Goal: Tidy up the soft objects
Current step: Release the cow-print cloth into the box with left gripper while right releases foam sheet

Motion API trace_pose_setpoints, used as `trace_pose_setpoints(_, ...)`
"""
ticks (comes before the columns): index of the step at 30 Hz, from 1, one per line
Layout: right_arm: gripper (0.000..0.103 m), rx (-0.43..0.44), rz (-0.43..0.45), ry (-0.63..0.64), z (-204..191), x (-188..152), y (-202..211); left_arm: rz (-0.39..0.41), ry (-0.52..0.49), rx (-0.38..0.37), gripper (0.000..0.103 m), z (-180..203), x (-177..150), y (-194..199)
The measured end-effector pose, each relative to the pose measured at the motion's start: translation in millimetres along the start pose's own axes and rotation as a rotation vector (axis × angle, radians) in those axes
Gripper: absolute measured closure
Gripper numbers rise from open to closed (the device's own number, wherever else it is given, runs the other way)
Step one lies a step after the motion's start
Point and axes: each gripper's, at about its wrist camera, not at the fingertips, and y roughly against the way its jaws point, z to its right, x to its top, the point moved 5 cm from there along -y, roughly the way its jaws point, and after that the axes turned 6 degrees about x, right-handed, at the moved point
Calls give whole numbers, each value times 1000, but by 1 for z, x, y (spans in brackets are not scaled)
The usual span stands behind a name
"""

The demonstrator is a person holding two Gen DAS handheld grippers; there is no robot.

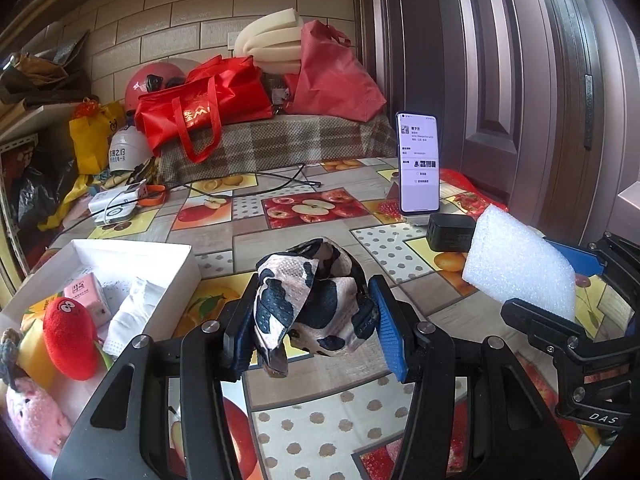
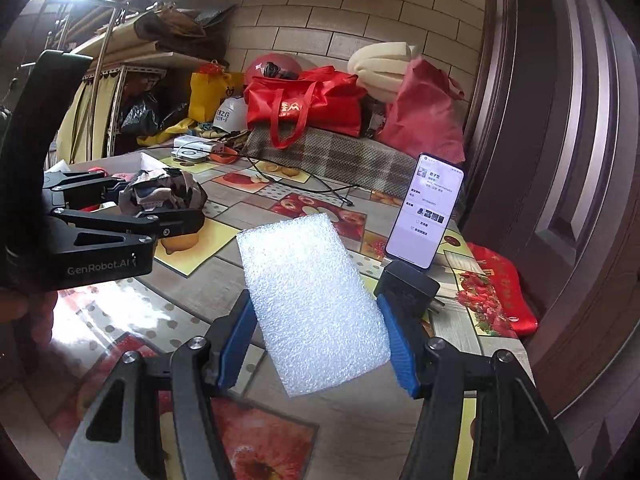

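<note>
My left gripper [image 1: 314, 330] is shut on a crumpled black-and-white cow-print cloth [image 1: 310, 300] and holds it above the fruit-print table. The cloth also shows at the left of the right wrist view [image 2: 164, 192]. My right gripper [image 2: 316, 340] is shut on a white foam sheet [image 2: 312, 304], held above the table; the sheet also shows at the right of the left wrist view [image 1: 520, 264]. A white box [image 1: 180, 264] at the left holds a red plush [image 1: 70, 340], a pink plush [image 1: 34, 416], a tissue pack and white cloth.
A phone [image 1: 419, 164] stands upright at the table's right, with a black charger block [image 1: 450, 232] in front of it. Cables and a power bank [image 1: 116, 200] lie at the back left. Red bags [image 1: 200, 112] and foam rolls sit behind. A wooden door [image 1: 520, 80] is at the right.
</note>
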Motion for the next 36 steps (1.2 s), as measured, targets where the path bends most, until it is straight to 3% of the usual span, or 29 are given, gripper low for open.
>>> trace_pose_setpoints(15, 42, 100, 50, -70, -48, 5, 18, -11, 37, -11, 51, -23, -18, 32)
trace_pose_setpoints(24, 42, 160, 39, -25, -87, 15, 4, -13, 27, 19, 51, -49, -31, 51)
trace_pose_setpoints(30, 42, 188, 50, -4, -114, 25, -9, -18, 65, 57, 51, -85, -38, 60)
trace_pose_setpoints(36, 42, 221, 59, 4, -143, 38, -25, -11, 124, 145, 50, -137, -46, 67)
